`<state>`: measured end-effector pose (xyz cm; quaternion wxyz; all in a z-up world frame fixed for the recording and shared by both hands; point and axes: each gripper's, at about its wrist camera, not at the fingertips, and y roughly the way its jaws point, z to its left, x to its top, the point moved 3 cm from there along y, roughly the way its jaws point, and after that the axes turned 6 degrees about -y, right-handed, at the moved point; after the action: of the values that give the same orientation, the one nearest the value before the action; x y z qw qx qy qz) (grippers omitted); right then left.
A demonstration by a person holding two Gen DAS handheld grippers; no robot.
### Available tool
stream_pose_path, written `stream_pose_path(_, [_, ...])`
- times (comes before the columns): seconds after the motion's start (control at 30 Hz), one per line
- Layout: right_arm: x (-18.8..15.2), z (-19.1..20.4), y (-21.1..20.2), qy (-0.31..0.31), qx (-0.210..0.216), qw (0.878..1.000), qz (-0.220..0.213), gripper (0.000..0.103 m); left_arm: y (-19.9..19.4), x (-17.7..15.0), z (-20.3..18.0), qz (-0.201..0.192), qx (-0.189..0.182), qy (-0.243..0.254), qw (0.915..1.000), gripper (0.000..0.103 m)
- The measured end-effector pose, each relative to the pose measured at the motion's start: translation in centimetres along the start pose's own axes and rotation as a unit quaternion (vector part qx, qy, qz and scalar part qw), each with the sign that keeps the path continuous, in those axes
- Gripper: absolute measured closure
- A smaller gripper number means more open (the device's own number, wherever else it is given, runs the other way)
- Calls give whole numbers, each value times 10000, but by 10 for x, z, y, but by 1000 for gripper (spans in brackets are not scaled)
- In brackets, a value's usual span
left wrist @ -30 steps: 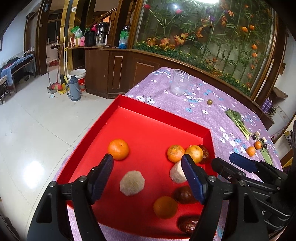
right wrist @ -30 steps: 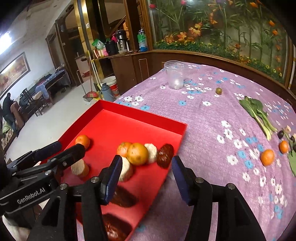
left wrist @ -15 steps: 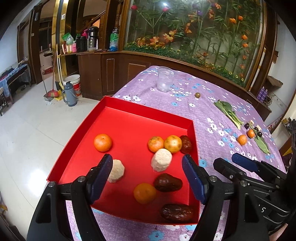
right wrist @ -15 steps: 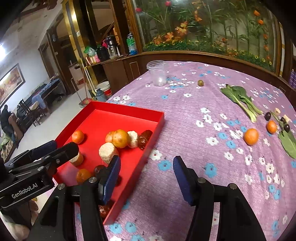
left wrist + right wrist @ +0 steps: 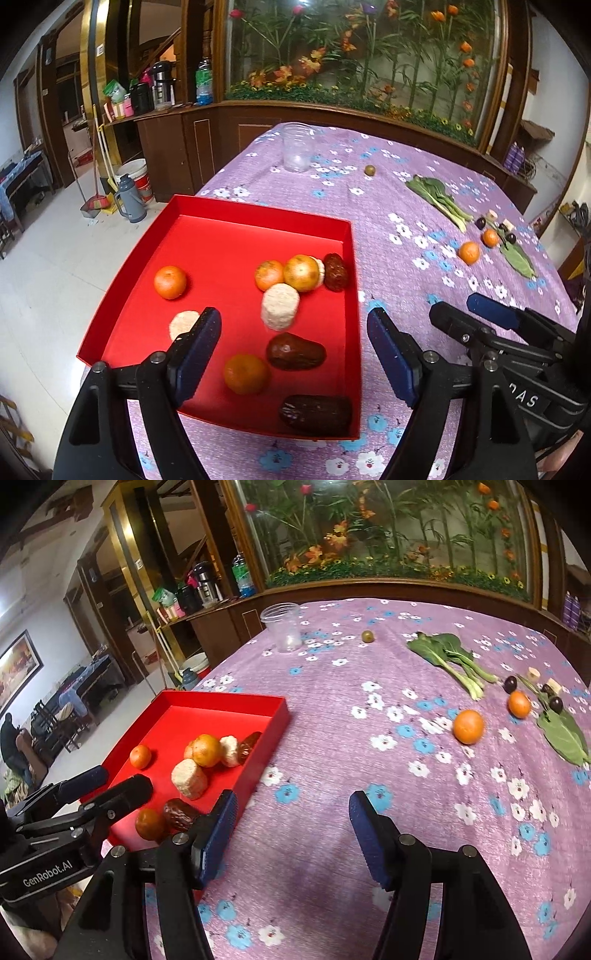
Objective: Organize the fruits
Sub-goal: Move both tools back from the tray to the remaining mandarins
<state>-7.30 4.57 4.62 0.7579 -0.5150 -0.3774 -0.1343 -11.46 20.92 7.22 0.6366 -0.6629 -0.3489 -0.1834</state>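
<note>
Left wrist view: the left tongs hang released above the near end of the red tray, which holds tangerines, brown dates and pale corn pieces.

Right wrist view: the right tongs gape, grasping nothing, over the purple flowered surface just right of the tray; a loose tangerine lies well right of it.

A glass-fronted display of tall artificial flowers fills the far wall in a dark wood frame, above a curved dark wooden cabinet whose top carries flasks and bottles. The floor is pale, glossy tile, with a broom, a bucket and a grey thermos standing by the cabinet. A framed painting hangs on a white wall at far left.
</note>
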Motion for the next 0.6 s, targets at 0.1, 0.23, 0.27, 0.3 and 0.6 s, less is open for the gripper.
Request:
stream_pose_path(0.1, [-3, -12, -1, 103, -6, 9999, -5, 35, 2, -2, -9, 31, 13, 115, 9999, 23])
stream_pose_path(0.23, [-7, -29, -3, 277, -12, 9996, 9, 35, 5, -3, -23, 80, 36, 278, 9996, 23])
stream_pose_path(0.27, [-8, -34, -3, 319, -15, 9995, 10, 35, 6, -3, -25, 91, 42, 311, 9995, 23])
stream_pose_path(0.3, [-9, -38, -3, 358, -22, 9994, 13, 35, 7, -3, -30, 106, 50, 358, 9993, 23])
stream_pose_path(0.6, [-17, -86, -9, 662, -166, 9977, 22, 35, 18, -4, -67, 218, 11, 733, 9971, 23])
